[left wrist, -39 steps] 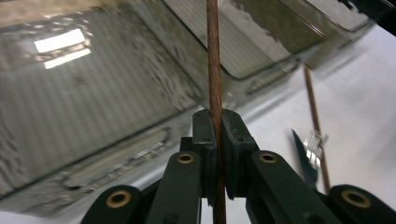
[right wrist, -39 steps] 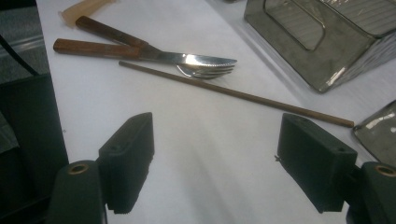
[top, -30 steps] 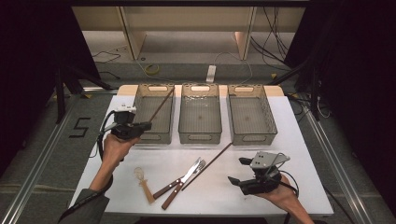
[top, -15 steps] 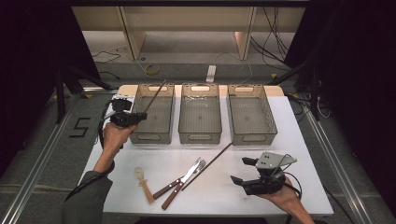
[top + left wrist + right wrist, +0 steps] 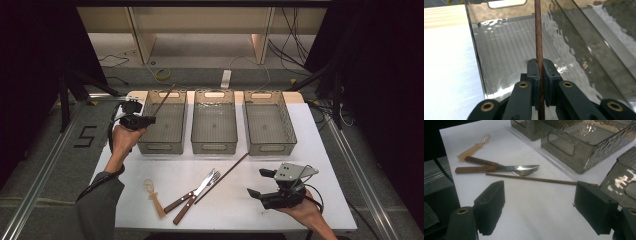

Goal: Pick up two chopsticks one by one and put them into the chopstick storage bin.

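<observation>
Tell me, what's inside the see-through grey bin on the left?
The left see-through grey plastic bin holds nothing lying on its ribbed floor. A thin brown wooden chopstick, clamped in the left gripper, slants above it. The jaws hide a bit of floor.

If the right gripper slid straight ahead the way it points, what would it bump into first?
Probably the thin brown wooden chopstick lying across the white table, straight ahead of the open right gripper. Just beyond it lie the wooden-handled knife and fork. How high the gripper hangs is unclear, so it might pass over them.

White table (image 5: 320, 150), grey floor (image 5: 45, 165), wooden shelving (image 5: 200, 20) behind, dark surroundings
</observation>
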Action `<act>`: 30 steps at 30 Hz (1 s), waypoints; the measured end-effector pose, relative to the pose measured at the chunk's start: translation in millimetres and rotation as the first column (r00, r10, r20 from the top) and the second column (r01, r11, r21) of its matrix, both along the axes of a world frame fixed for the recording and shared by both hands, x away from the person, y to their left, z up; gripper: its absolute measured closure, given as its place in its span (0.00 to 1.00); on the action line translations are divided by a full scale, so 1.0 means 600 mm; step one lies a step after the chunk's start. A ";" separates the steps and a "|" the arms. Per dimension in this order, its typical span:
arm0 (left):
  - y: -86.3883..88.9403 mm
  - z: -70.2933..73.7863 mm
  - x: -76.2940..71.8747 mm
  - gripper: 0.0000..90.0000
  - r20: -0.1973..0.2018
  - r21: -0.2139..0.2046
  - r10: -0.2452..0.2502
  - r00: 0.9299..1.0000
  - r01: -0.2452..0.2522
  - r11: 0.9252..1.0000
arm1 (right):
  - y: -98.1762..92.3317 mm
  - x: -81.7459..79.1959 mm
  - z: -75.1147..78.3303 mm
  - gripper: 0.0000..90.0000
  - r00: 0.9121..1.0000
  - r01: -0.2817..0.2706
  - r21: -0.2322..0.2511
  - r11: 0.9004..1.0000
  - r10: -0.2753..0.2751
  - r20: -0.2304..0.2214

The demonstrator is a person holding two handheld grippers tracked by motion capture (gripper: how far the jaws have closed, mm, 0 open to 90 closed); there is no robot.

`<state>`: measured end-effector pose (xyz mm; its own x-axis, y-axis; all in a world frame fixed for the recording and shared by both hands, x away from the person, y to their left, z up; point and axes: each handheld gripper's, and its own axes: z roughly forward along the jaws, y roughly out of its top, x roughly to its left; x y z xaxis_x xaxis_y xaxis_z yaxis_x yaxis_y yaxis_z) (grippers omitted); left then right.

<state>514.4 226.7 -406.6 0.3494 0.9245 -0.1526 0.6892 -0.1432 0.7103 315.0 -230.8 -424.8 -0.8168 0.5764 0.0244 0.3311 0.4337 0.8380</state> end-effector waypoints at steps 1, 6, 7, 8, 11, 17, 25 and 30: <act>-0.001 -0.002 0.002 0.94 -0.003 0.001 0.001 1.000 -0.001 1.000 | 0.000 0.000 0.000 0.28 1.000 -0.001 0.000 1.000 0.001 0.002; -0.005 -0.008 0.007 0.94 -0.014 0.015 -0.001 1.000 0.002 1.000 | 0.001 0.000 0.000 0.28 1.000 -0.006 -0.001 1.000 0.006 -0.001; -0.006 -0.009 0.007 0.94 -0.019 0.019 -0.001 1.000 0.001 1.000 | 0.001 0.000 0.000 0.28 1.000 -0.007 -0.003 1.000 0.007 -0.003; -0.007 -0.011 0.008 0.94 -0.020 0.020 0.004 1.000 -0.003 1.000 | 0.002 0.000 0.000 0.28 1.000 -0.009 -0.004 1.000 0.009 -0.003; -0.009 -0.018 0.010 0.93 -0.028 0.022 0.014 1.000 -0.013 1.000 | 0.002 0.000 0.000 0.28 1.000 -0.020 -0.003 1.000 0.020 -0.005; -0.019 -0.021 0.011 0.61 -0.029 0.006 -0.007 1.000 0.007 1.000 | 0.003 -0.001 0.001 0.28 1.000 -0.026 -0.002 1.000 0.026 -0.007; -0.041 0.016 -0.027 0.43 0.028 -0.071 -0.074 0.997 0.076 0.995 | 0.004 0.002 0.004 0.28 0.999 -0.041 -0.028 0.999 0.041 -0.001; -0.048 0.033 -0.068 0.33 0.072 -0.091 -0.107 0.992 0.114 0.989 | 0.006 0.014 0.016 0.28 0.998 -0.064 -0.061 0.996 0.064 0.010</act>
<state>473.7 197.9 -387.0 0.4611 0.8621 -0.2104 0.6232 -0.1458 0.7683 323.4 -227.1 -415.4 -0.8521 0.5230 -0.0191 0.2912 0.5040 0.8131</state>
